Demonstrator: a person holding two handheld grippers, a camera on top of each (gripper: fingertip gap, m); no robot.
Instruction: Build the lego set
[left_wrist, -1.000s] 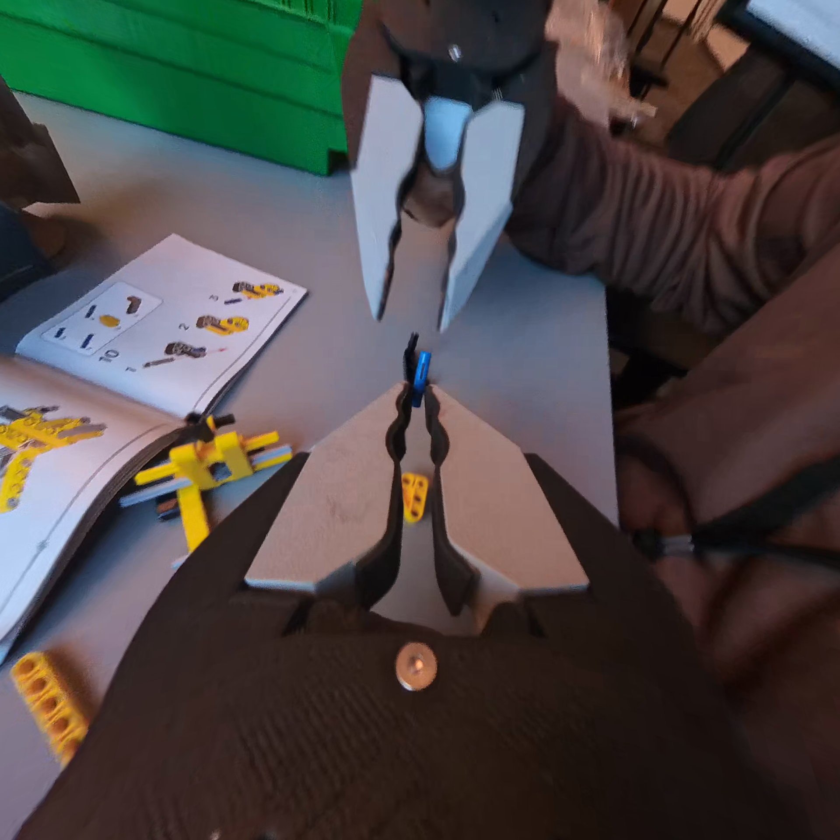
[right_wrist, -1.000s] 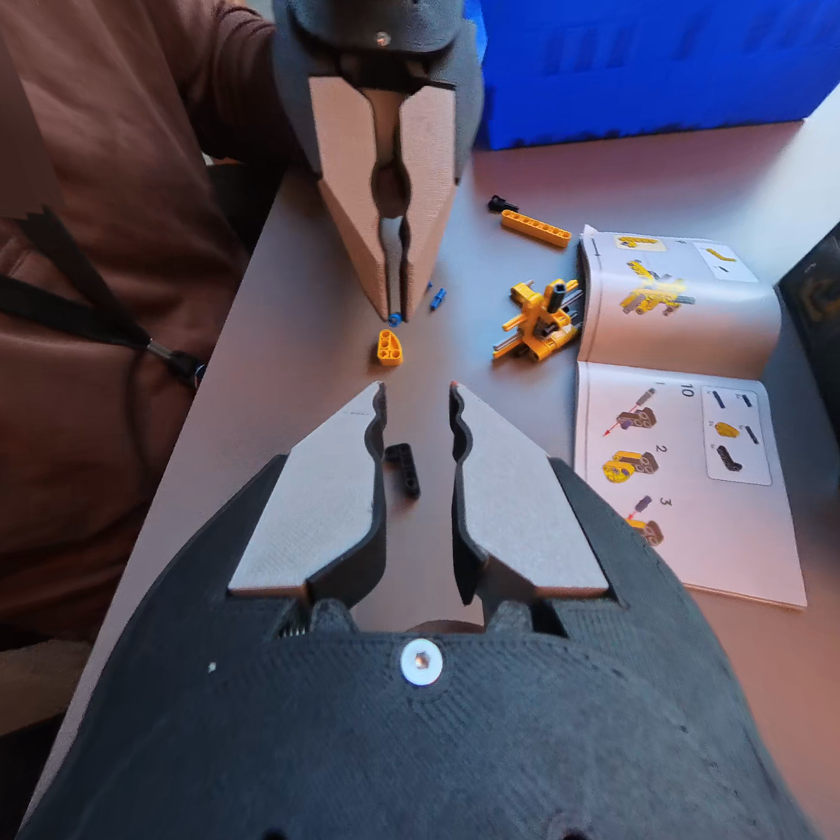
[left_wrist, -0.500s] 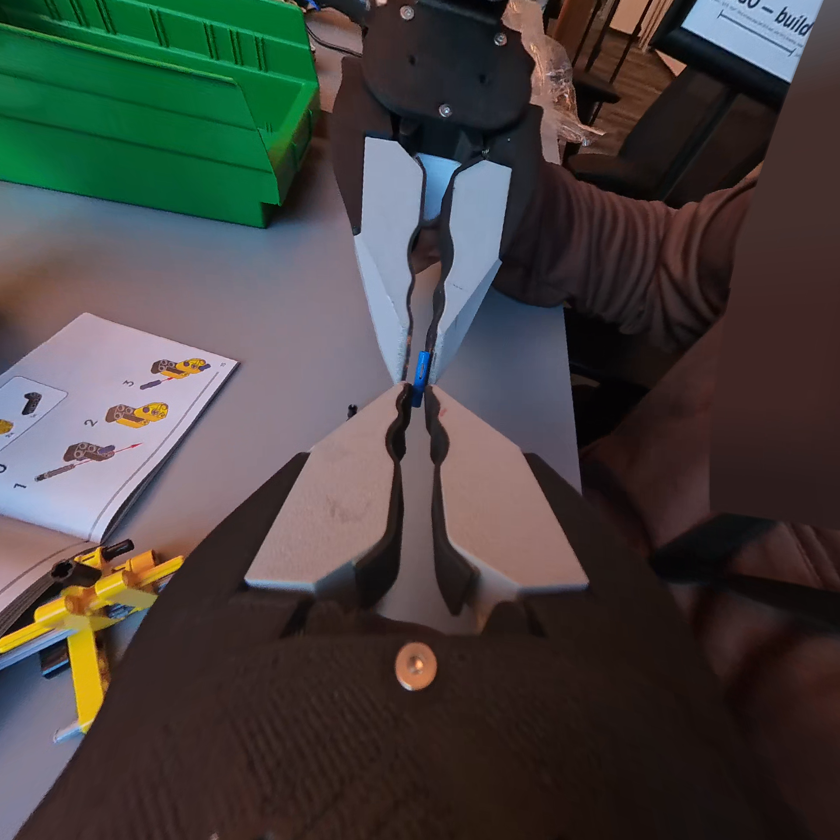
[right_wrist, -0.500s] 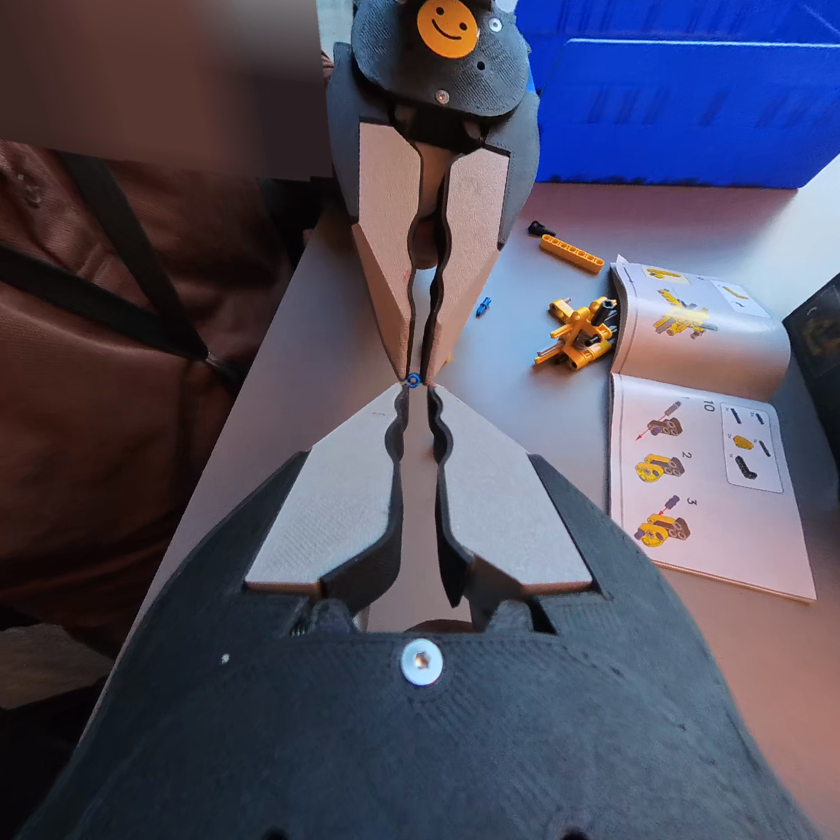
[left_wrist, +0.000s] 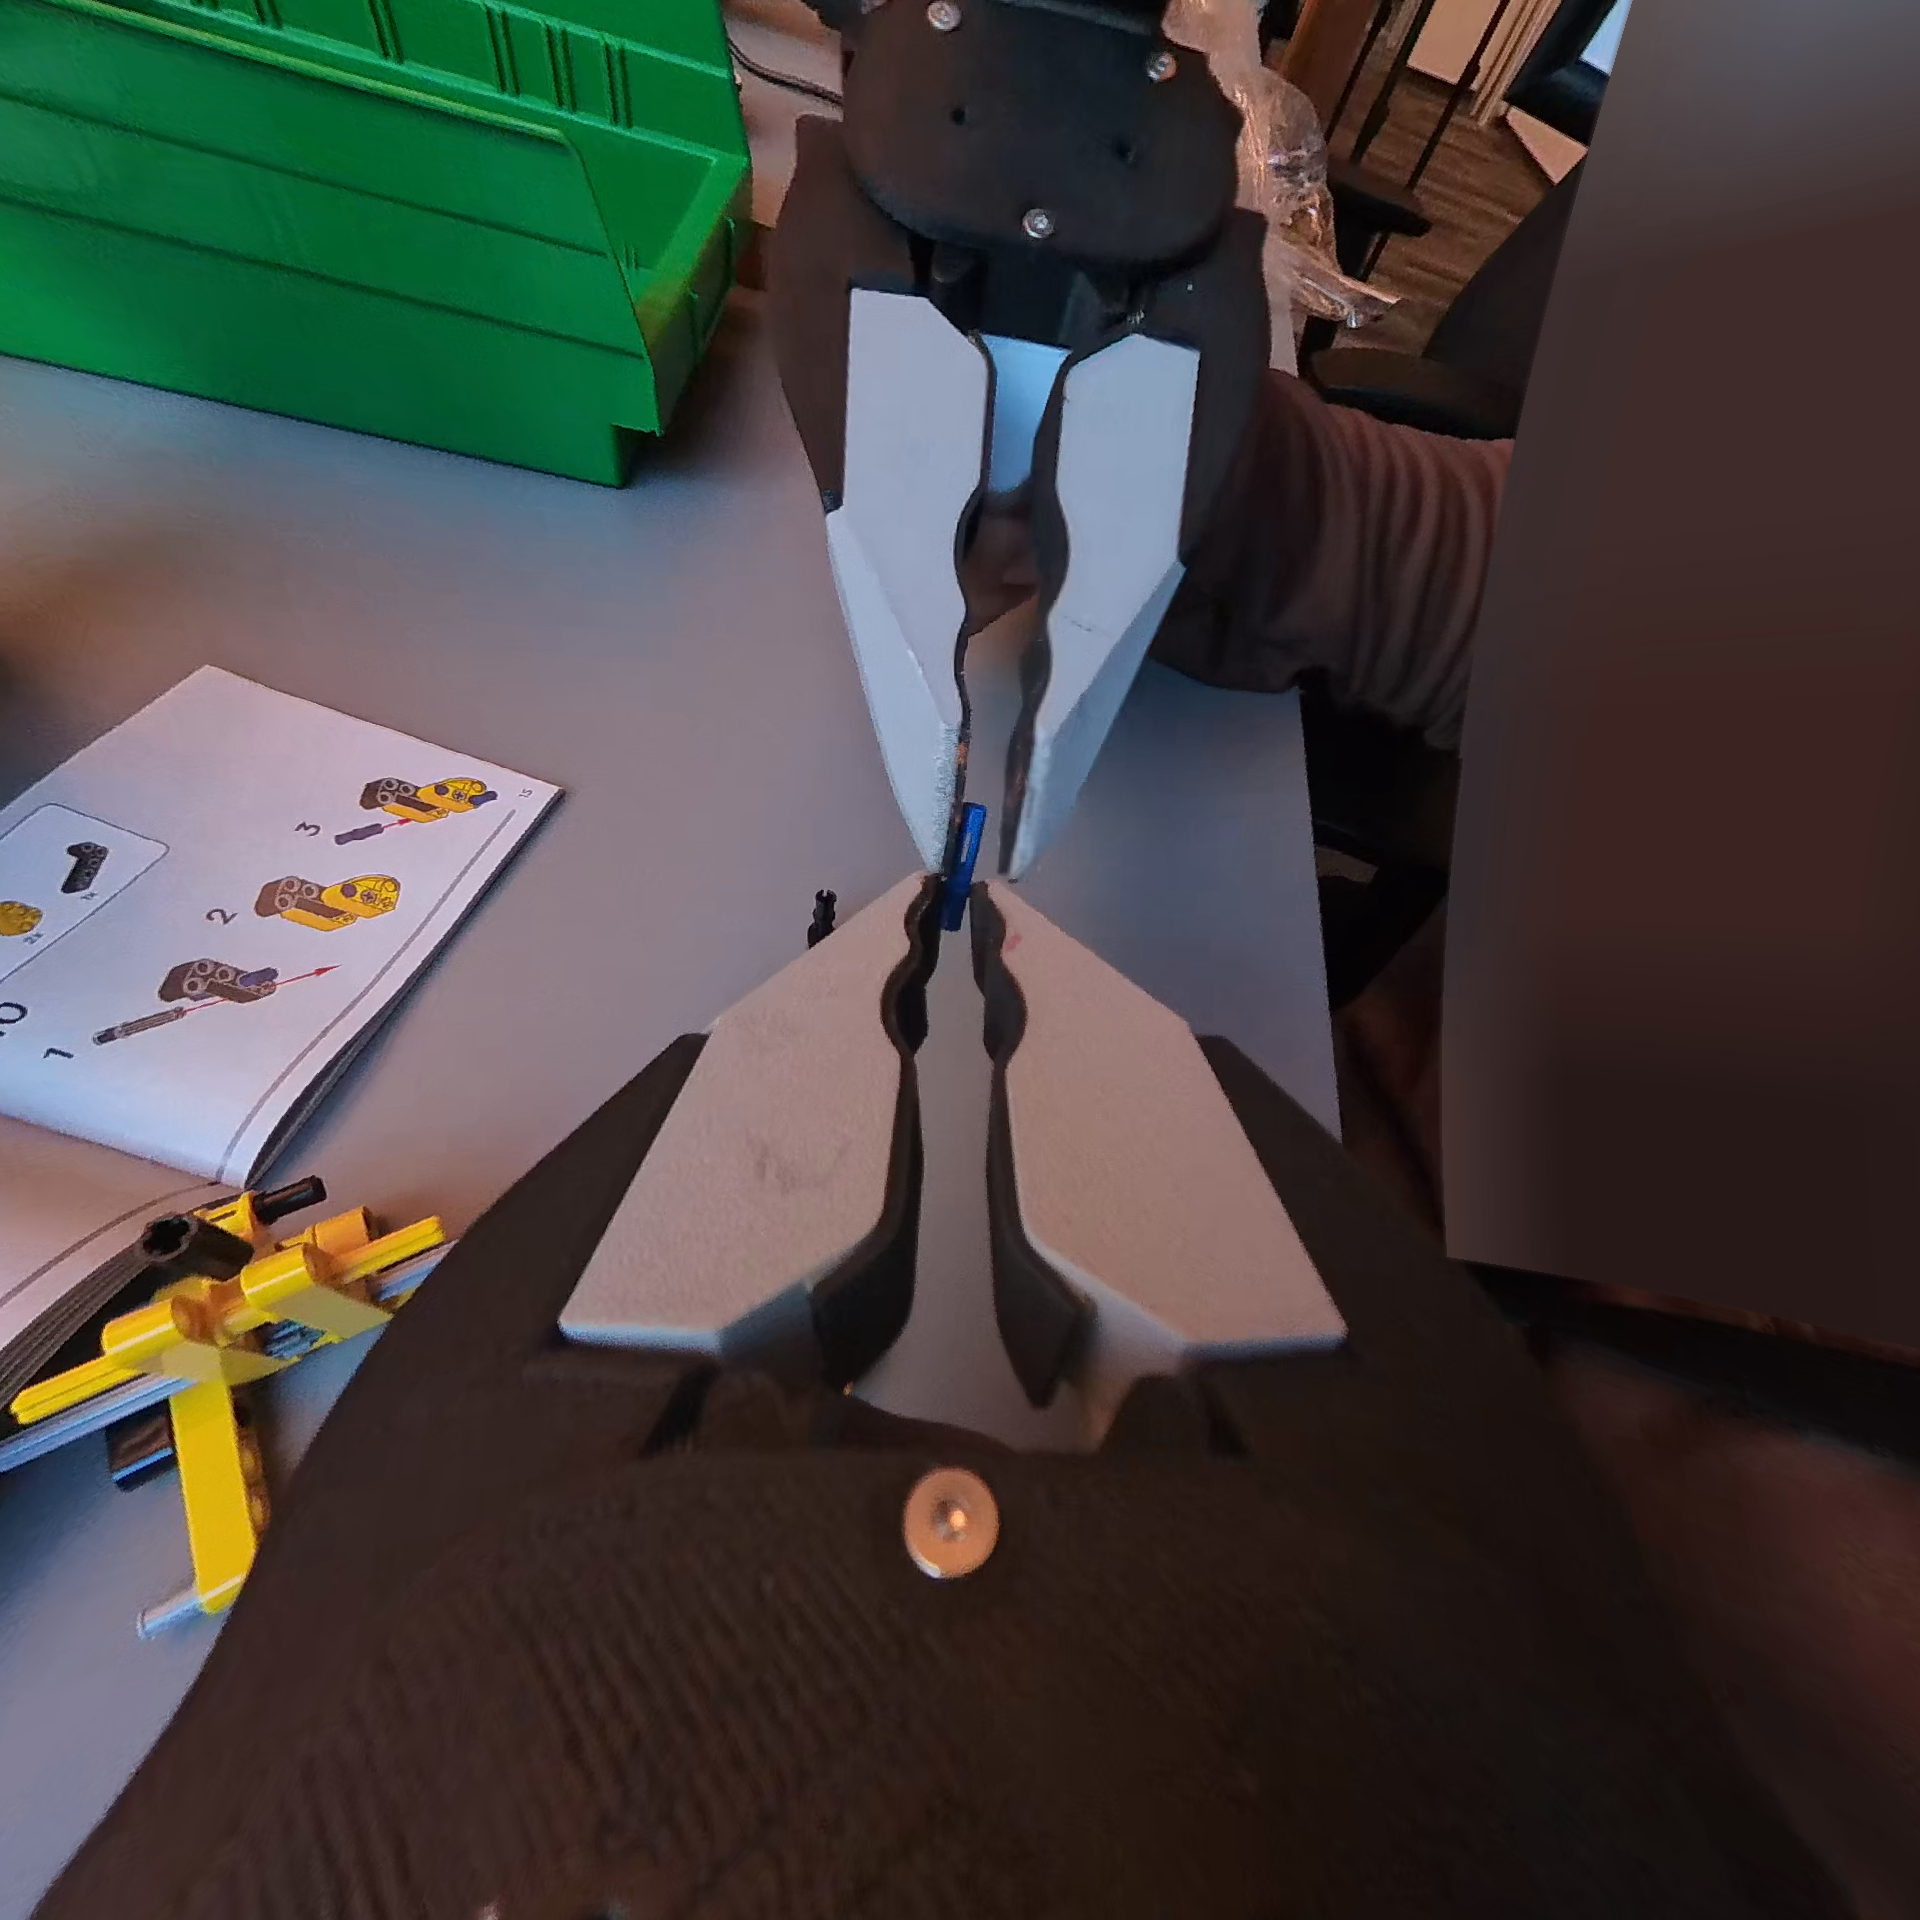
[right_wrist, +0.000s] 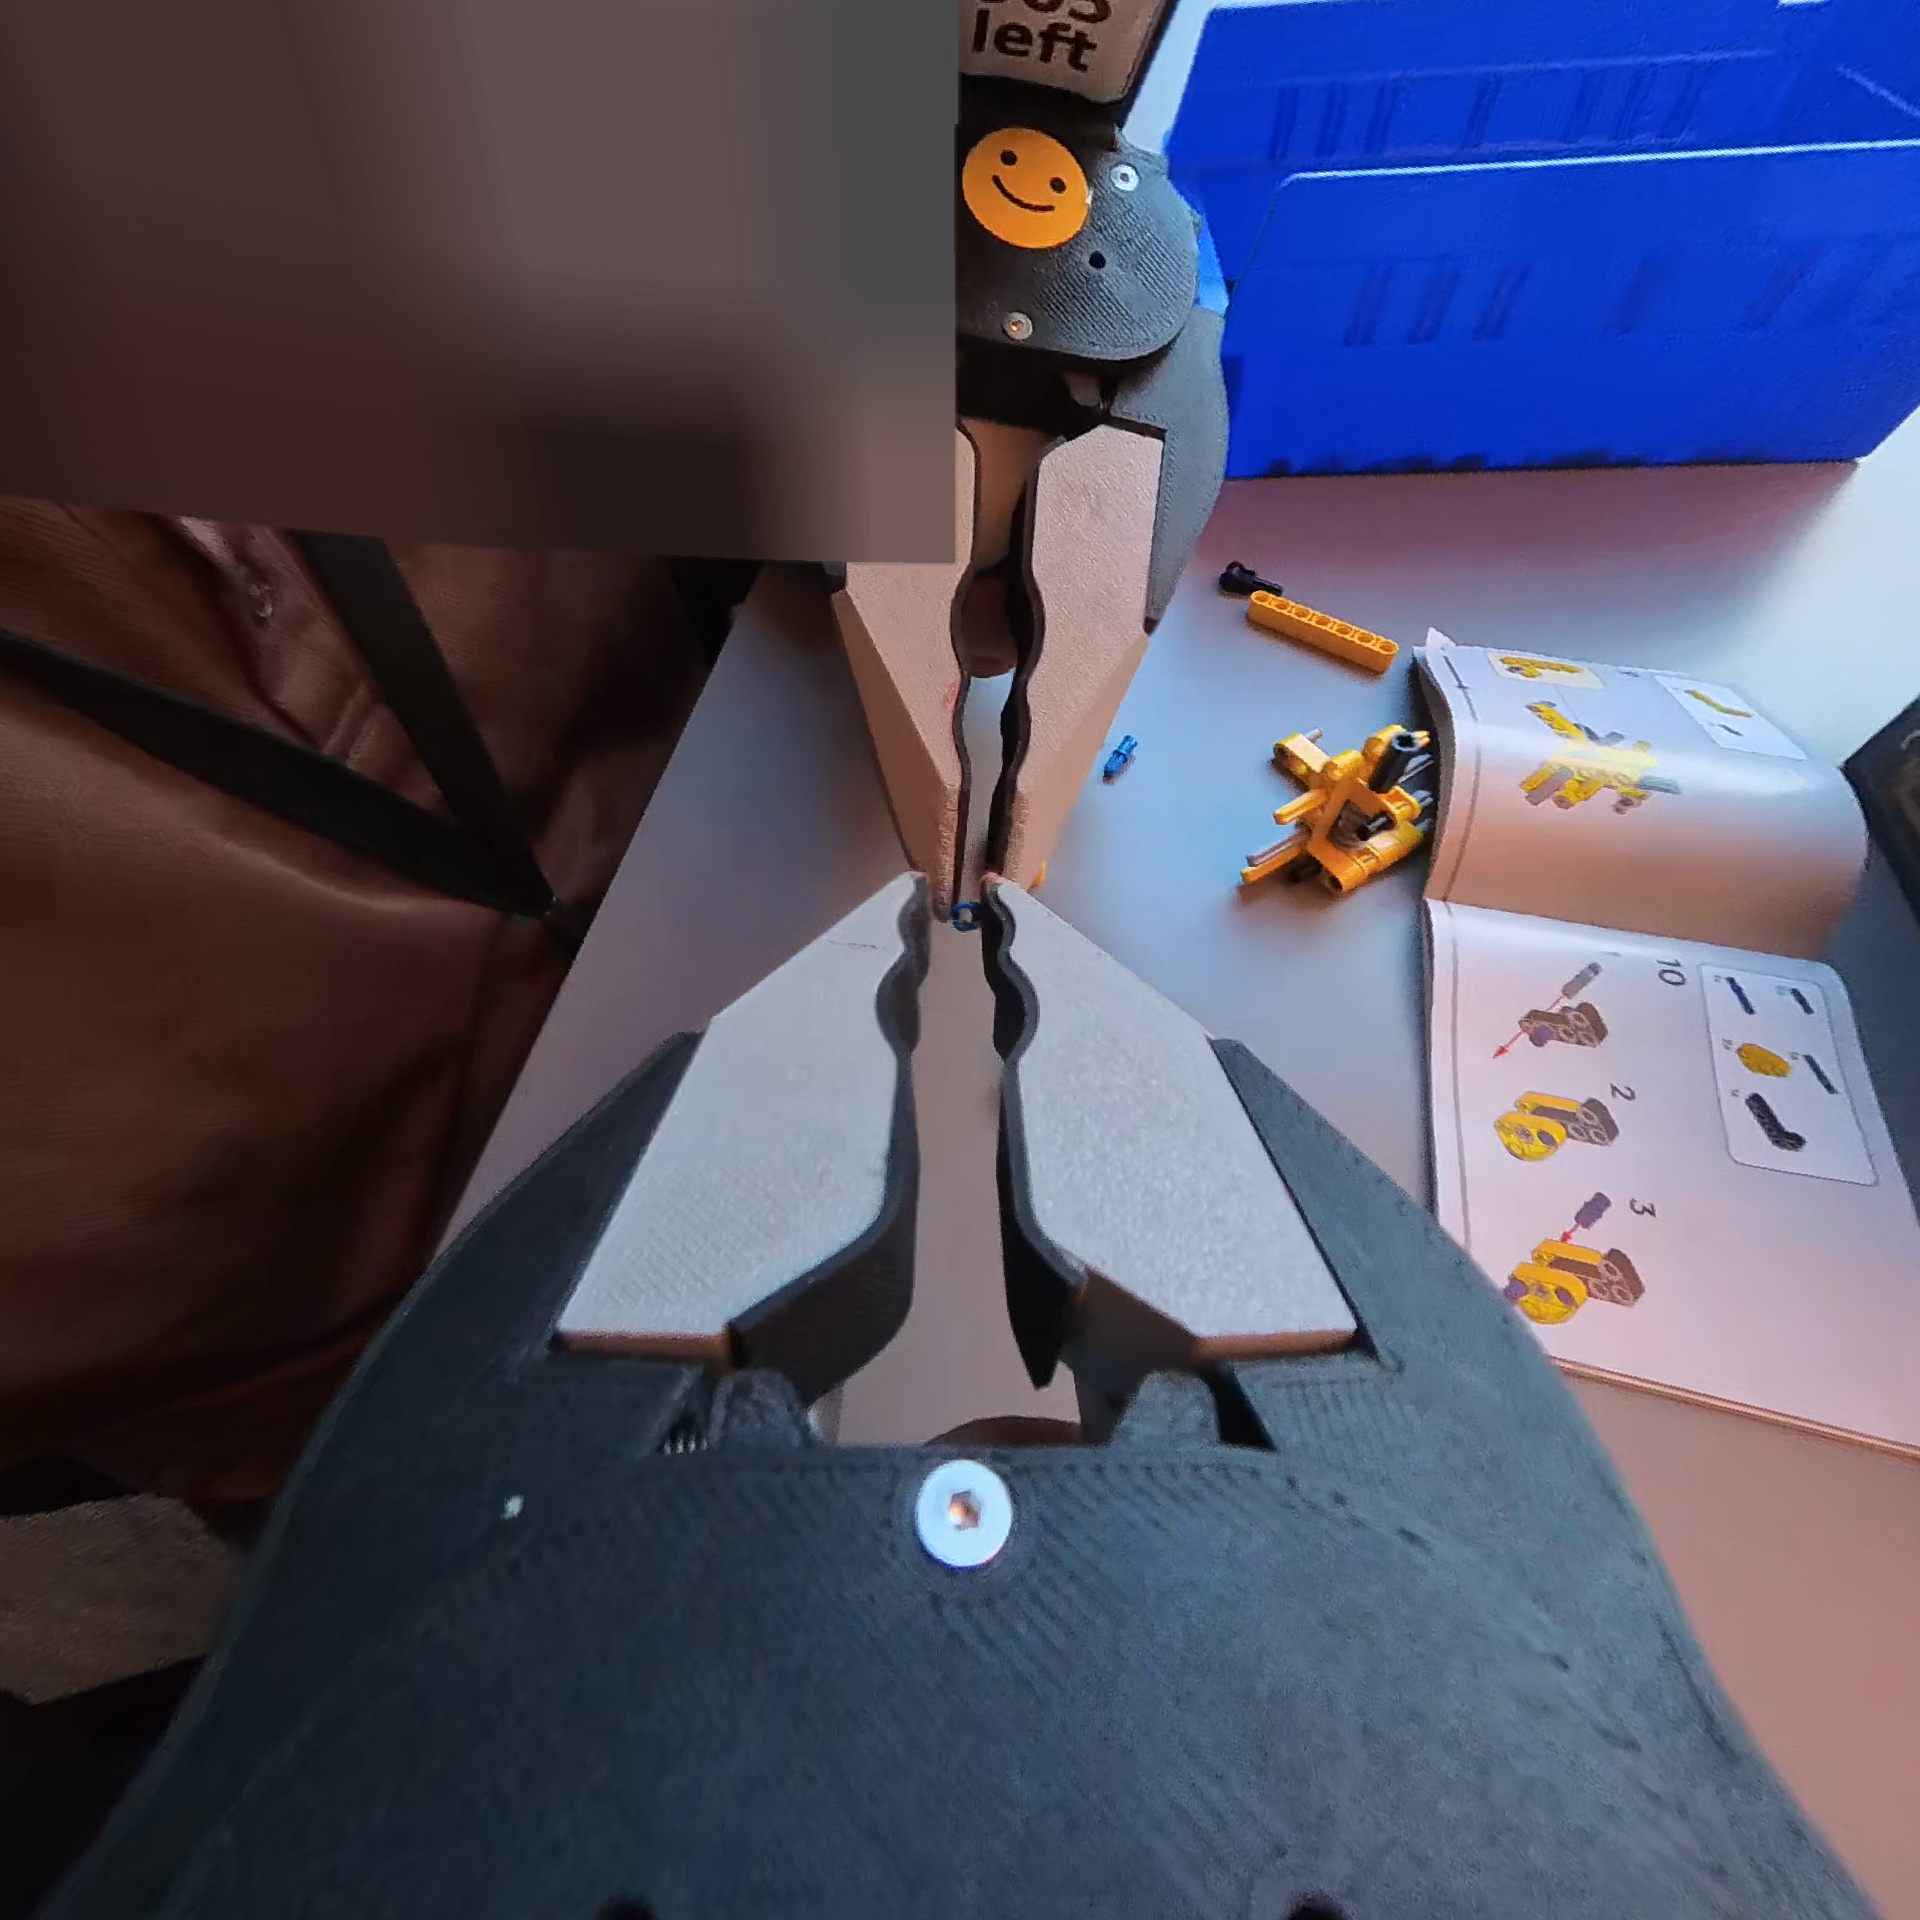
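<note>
blue pin (left_wrist: 969, 864): small, upright, above the table near its edge by the person | yellow assembly (right_wrist: 1340, 812): cross-shaped, black and grey parts, flat on table against the open booklet (right_wrist: 1662, 1060) | yellow beam (right_wrist: 1322, 629): long, holed, flat, toward the far edge | second blue pin (right_wrist: 1119, 756): loose beside the assembly

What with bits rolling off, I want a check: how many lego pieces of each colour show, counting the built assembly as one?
Blue: 2, held pin, loose pin
Yellow: 3, beam, assembly, half-hidden sliver
Black: 2, black pin, black piece
Total: 7
</note>
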